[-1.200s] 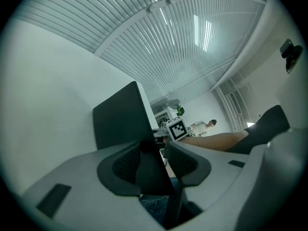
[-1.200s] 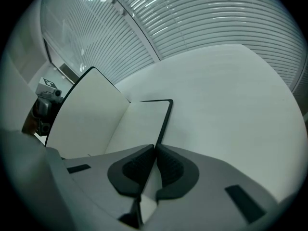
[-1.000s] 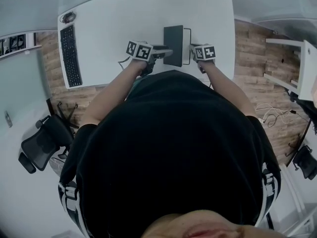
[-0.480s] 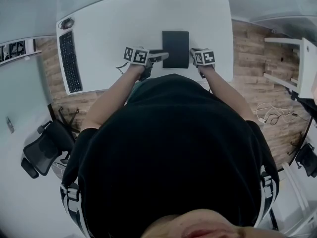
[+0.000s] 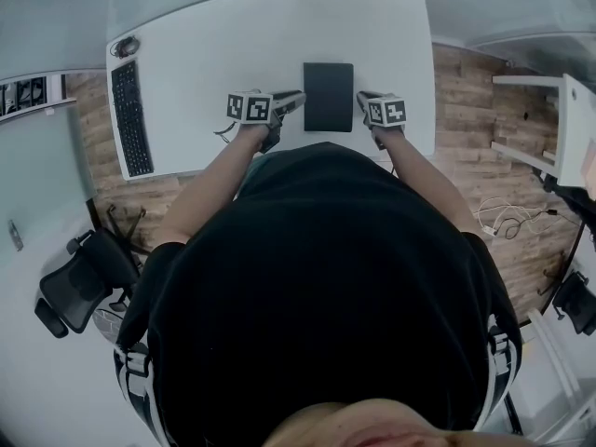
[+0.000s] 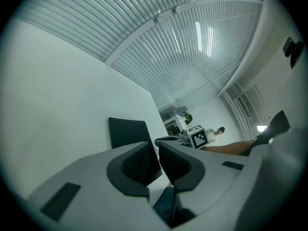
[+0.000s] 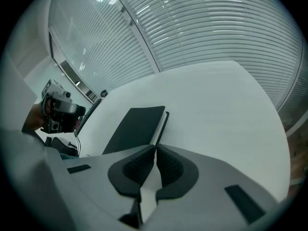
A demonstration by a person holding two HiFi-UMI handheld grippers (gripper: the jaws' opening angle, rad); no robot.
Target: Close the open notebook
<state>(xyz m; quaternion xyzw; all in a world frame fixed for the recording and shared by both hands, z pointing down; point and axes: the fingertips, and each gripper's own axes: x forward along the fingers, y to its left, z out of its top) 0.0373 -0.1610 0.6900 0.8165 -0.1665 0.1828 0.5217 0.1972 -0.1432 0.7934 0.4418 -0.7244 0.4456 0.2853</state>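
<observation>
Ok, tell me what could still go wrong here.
The notebook lies shut but nothing pins it, so its cover could spring back up.
The left claw, whose jaws have just been closing on nothing, sits close beside the notebook's edge. Pulling away carelessly might shove it.
The right claw, shut, flanks the other edge and poses the same hazard.

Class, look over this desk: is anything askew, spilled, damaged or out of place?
Nothing spilled or damaged. The notebook lies closed and flat on the desk. Only the keyboard looks set aside, lying lengthwise along the desk's left edge.
</observation>
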